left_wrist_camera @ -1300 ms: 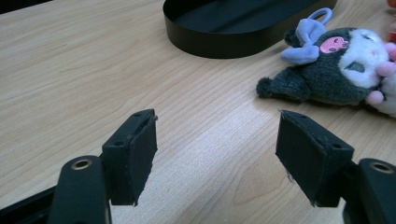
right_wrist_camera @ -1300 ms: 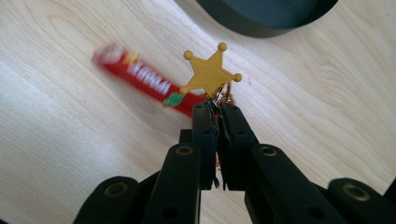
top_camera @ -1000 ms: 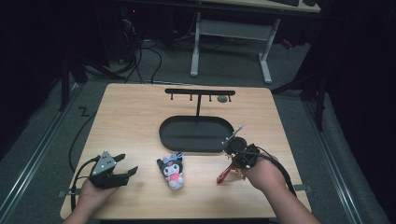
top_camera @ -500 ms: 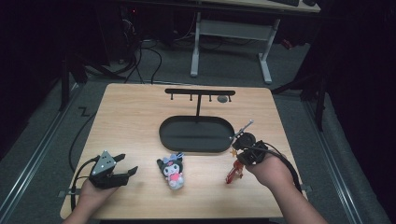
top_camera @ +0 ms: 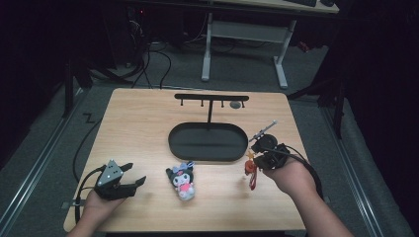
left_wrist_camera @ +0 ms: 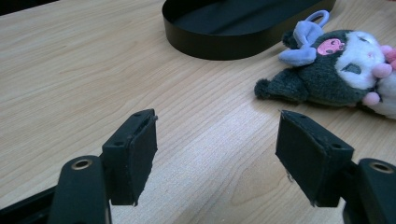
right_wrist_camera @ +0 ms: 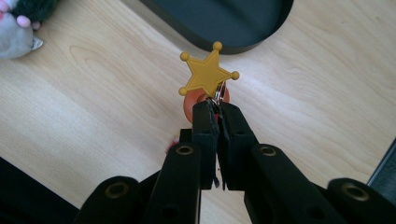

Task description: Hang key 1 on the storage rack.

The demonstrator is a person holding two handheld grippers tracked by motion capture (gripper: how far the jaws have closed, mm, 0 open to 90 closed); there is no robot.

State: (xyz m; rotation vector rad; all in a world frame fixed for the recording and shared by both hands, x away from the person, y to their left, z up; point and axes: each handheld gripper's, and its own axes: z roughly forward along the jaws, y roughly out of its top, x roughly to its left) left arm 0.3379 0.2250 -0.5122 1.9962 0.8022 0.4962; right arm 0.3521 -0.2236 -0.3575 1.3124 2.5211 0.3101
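A keychain (top_camera: 251, 169) with a yellow star badge (right_wrist_camera: 208, 72), an orange-red piece and a red strap hangs from my right gripper (top_camera: 257, 159), just above the table near the right end of the black oval tray (top_camera: 207, 154). In the right gripper view my right gripper (right_wrist_camera: 215, 109) is shut on the keychain's ring just below the star. A black and pink plush toy (top_camera: 181, 179) lies in front of the tray. My left gripper (top_camera: 136, 173) rests at the front left, open, with the plush (left_wrist_camera: 336, 74) off to its right. Nothing sits between the left gripper's (left_wrist_camera: 217, 140) pads.
A black T-shaped hook rack (top_camera: 211, 97) rises from the tray's back, with a small grey thing (top_camera: 235, 104) at its right end. The tray's wall (left_wrist_camera: 219, 44) stands ahead of the left gripper. Cables and desk legs lie on the floor beyond the table.
My right gripper has moved a little right and away from me, lifting the keychain so its strap now hangs instead of trailing on the wood. The left gripper and plush have not moved.
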